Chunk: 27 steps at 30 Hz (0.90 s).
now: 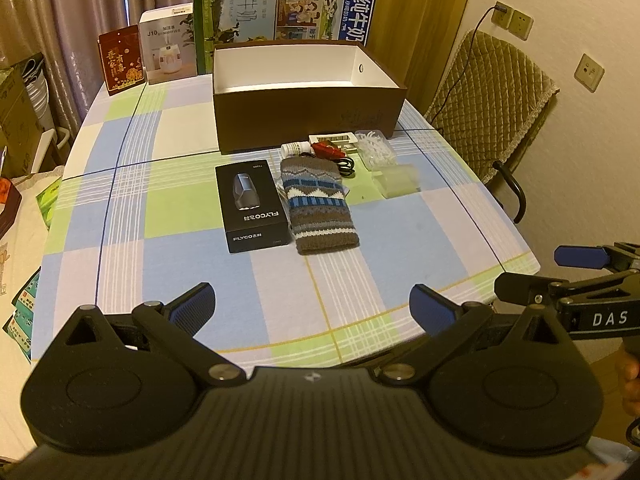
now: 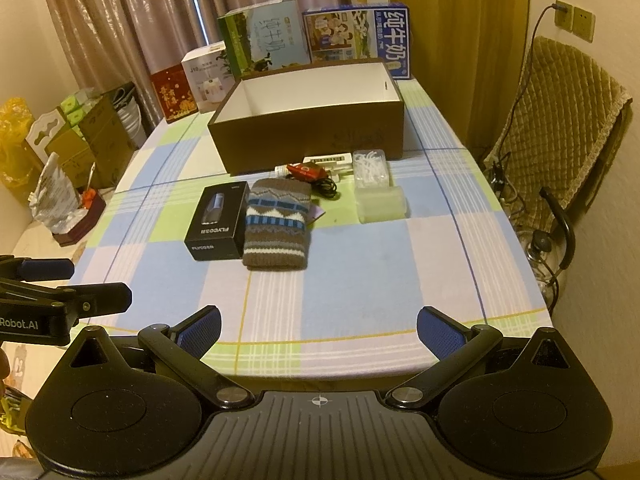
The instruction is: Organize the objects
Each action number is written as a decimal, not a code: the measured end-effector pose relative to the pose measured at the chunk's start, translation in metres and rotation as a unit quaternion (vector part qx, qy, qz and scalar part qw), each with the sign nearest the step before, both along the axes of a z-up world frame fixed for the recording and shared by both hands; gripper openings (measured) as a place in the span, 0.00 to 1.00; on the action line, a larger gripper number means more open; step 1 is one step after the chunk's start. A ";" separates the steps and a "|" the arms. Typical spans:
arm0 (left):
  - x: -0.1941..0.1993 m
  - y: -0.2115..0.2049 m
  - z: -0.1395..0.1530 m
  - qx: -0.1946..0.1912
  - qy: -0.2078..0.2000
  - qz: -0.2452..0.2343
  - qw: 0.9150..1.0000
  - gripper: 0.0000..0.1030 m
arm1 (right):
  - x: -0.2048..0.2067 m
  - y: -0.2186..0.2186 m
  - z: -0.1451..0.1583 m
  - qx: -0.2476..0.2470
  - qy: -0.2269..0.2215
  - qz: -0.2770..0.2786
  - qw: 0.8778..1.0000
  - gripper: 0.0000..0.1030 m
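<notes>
An open brown box [image 1: 304,120] [image 2: 312,136] with a white inside stands on the checked tablecloth. In front of it lie a black FLYCO box [image 1: 252,206] [image 2: 218,220], a knitted pouch [image 1: 320,208] [image 2: 278,226], a small white bottle [image 1: 296,147], a red item with a black cord [image 1: 330,152] [image 2: 310,172], a white strip [image 1: 332,138] and clear plastic containers [image 1: 384,160] [image 2: 374,184]. My left gripper [image 1: 312,308] [image 2: 76,280] and right gripper [image 2: 320,330] [image 1: 528,270] both hover open at the near table edge, holding nothing.
Milk cartons [image 1: 236,20], a humidifier box [image 1: 170,44] and a red box [image 1: 122,60] line the far table edge. A padded chair [image 1: 492,96] stands to the right. Cardboard boxes and clutter [image 2: 80,136] sit to the left.
</notes>
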<state>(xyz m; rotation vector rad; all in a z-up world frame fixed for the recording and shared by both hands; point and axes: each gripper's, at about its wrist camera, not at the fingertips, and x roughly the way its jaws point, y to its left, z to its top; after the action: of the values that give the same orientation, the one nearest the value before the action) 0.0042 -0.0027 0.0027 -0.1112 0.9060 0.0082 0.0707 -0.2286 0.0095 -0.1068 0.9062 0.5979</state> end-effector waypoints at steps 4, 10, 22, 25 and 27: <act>0.001 0.001 -0.001 -0.001 0.001 0.001 1.000 0.99 | 0.000 0.001 0.000 -0.001 0.001 0.002 1.000 0.98; 0.001 0.001 -0.001 -0.001 0.001 0.002 1.000 0.99 | 0.002 0.002 0.000 -0.002 0.002 0.006 1.000 0.98; 0.002 0.002 -0.003 -0.002 0.001 0.004 1.000 0.99 | 0.008 0.002 0.000 -0.006 0.004 0.013 1.000 0.98; 0.004 0.002 -0.002 -0.002 0.002 0.005 1.000 0.99 | 0.008 0.002 0.000 -0.006 0.005 0.013 1.000 0.98; 0.007 0.001 -0.002 -0.002 0.003 0.007 1.000 0.99 | 0.010 0.002 -0.001 -0.006 0.006 0.014 1.000 0.98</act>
<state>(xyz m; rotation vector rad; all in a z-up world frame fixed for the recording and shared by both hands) 0.0108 -0.0018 0.0007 -0.1215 0.9120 0.0189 0.0808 -0.2266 0.0089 -0.1268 0.9204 0.6197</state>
